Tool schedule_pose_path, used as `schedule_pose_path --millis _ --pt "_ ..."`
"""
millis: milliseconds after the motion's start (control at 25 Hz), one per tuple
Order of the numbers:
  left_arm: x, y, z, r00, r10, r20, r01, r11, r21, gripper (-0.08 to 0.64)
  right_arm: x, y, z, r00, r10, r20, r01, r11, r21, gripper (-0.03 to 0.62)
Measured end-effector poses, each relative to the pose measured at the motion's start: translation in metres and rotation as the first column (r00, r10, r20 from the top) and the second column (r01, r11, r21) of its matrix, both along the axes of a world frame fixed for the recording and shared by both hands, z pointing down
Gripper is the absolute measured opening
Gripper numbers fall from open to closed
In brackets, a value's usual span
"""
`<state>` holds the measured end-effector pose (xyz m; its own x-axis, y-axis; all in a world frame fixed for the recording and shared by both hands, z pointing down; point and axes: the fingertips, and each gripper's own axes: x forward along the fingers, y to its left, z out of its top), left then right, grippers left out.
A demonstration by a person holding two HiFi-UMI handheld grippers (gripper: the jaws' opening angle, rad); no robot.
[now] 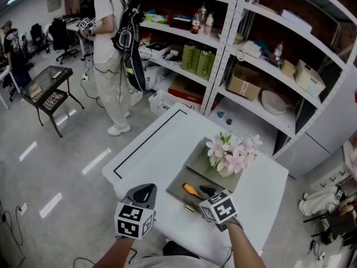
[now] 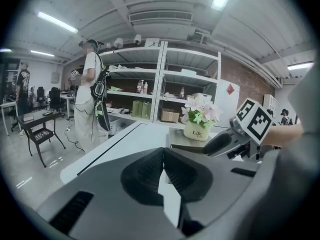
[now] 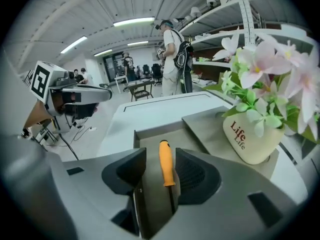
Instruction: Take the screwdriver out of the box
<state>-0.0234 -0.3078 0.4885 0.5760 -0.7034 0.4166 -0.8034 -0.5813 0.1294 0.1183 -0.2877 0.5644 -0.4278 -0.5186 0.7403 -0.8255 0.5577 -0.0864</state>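
An orange-handled screwdriver [image 1: 192, 191] [image 3: 166, 163] lies in a shallow grey box [image 1: 177, 186] [image 3: 150, 136] on the white table [image 1: 156, 144]. My right gripper [image 1: 206, 192] [image 3: 161, 155] hangs low over the box and stands open. The screwdriver's handle lies between its jaws with a gap on each side, and the pads do not press on it. My left gripper [image 1: 144, 194] [image 2: 161, 156] is shut and empty over the table's near edge, left of the box. From the left gripper view the right gripper [image 2: 225, 141] shows at the right.
A cream pot of pink flowers [image 1: 230, 154] [image 3: 255, 139] stands on a grey panel just beyond the box. Metal shelving [image 1: 245, 66] runs behind the table. A person [image 1: 109, 54] stands on the floor at the back left near a small dark table [image 1: 50, 88].
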Motion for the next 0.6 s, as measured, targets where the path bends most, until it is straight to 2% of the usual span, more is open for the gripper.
schedule_pose_path --millis 600 --pt "-0.002 -0.025 0.021 0.997 -0.072 0.018 0.073 0.996 -0.045 0.003 -0.01 -0.021 0.047 0.994 -0.106 -0.035 0.098 0.978 -0.183 0.19"
